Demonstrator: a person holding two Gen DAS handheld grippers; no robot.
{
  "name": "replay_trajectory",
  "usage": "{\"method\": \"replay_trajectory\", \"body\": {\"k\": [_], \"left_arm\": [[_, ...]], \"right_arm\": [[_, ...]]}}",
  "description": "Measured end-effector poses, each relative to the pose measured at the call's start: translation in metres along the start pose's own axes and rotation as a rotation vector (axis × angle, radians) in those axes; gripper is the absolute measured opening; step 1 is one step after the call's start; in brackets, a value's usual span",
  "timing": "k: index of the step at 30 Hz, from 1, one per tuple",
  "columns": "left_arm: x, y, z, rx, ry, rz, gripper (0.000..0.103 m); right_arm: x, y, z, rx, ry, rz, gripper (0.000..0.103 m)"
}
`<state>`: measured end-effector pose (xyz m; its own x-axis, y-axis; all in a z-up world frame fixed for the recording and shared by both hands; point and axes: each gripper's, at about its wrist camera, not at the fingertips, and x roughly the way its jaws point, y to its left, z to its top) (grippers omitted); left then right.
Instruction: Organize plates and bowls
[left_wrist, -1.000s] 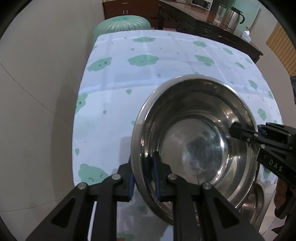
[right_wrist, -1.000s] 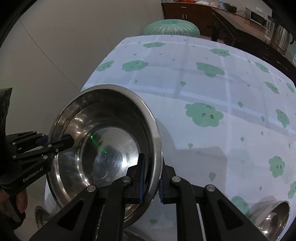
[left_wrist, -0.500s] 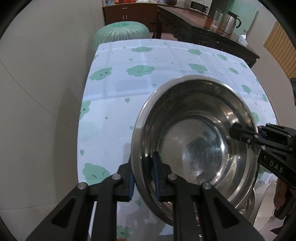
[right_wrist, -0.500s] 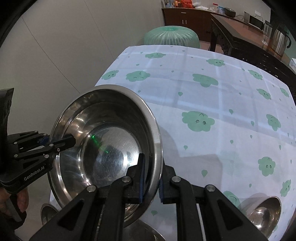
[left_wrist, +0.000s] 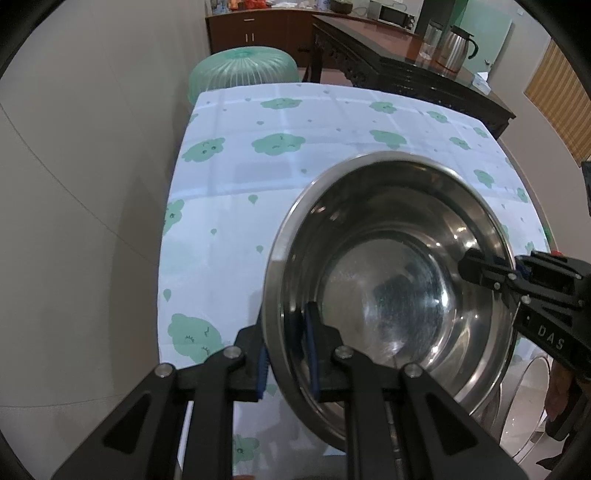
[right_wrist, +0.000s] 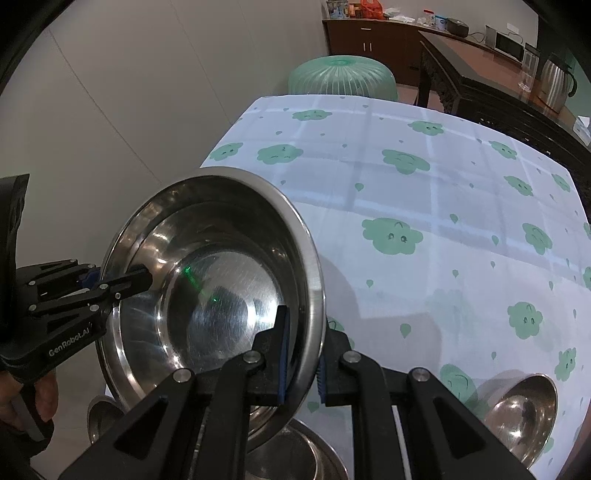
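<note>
Both grippers, left (left_wrist: 286, 345) and right (right_wrist: 301, 363), have jaws clamped nearly shut on opposite rims of a steel bowl (left_wrist: 391, 288), sharing its weight above the bench (left_wrist: 295, 177), lower centre of frame.

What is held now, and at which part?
The large steel bowl: left hand-held gripper and right hand-held gripper each clamp its rim, on opposite sides.

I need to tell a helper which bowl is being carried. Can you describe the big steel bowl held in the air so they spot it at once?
Find the table with the cloud-print cloth. Above its near end, the large steel bowl hangs tilted, its rim pinched on opposite sides by the left hand-held gripper and the right hand-held gripper. The smaller steel bowl rests on the cloth.
</note>
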<state>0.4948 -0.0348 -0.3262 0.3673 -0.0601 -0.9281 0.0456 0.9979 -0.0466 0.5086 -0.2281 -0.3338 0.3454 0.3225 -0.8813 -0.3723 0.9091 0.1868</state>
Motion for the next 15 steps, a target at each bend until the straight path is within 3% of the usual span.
{"method": "replay_trajectory", "body": {"k": [15], "left_arm": [[-0.014,-0.010,-0.017,0.001,-0.006,-0.010,0.014]], "right_arm": [[-0.019,0.003,-0.022,0.004,-0.014,-0.006,0.013]]}}
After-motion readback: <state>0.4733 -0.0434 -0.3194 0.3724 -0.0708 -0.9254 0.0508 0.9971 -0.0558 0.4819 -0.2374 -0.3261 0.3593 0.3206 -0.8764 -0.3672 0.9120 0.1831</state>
